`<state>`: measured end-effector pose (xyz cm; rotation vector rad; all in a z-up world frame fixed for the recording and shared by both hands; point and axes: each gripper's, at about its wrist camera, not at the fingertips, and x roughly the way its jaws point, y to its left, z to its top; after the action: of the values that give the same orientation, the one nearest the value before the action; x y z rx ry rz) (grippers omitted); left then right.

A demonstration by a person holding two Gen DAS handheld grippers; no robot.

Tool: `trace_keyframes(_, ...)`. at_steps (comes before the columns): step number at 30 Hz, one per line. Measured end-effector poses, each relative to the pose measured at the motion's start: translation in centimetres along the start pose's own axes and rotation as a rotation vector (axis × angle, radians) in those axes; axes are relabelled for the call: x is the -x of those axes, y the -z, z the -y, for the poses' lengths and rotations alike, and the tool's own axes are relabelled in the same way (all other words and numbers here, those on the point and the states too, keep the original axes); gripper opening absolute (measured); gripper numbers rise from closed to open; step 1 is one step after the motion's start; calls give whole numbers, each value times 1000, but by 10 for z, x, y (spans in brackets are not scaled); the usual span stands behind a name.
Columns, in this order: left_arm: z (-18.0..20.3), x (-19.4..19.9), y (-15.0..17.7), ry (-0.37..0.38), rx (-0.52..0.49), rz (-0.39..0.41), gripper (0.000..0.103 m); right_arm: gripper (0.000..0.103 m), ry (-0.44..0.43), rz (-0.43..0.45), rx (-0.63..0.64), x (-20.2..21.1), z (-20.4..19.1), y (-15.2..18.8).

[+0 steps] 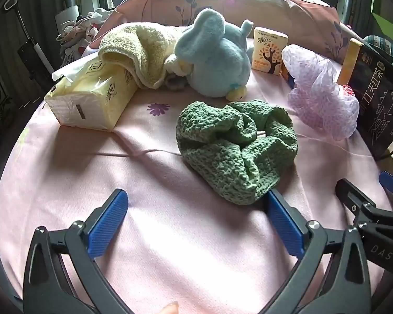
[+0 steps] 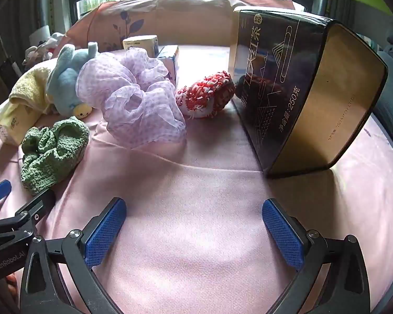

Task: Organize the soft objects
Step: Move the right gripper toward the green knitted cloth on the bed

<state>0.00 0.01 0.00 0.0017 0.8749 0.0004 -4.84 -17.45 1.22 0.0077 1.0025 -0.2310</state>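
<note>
A crumpled green knitted cloth (image 1: pixel 235 149) lies on the pink bedsheet (image 1: pixel 170 248), in front of a blue plush toy (image 1: pixel 217 60). Left gripper (image 1: pixel 196 225) and right gripper (image 2: pixel 194 233) hover wide open, empty. The cloth looks light and floppy; pinch a raised fold.

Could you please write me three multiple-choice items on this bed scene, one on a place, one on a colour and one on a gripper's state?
1. What lies on the yellow tissue pack?
A. cream towel
B. black tin
C. red pouch

2. What colour is the crocheted cloth nearest the grippers?
A. red
B. green
C. blue

3. How is the right gripper?
A. shut on cloth
B. open, empty
C. shut, empty

Answers: 1 A, the towel drapes over the pack's far end. 2 B, its yarn is green. 3 B, only pink sheet shows between its blue pads.
</note>
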Motion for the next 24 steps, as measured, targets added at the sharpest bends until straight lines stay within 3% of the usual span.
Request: trace_keyframes(24, 4, -2, 1, -4, 3, -2, 102, 103, 1, 0, 1, 0, 0, 0)
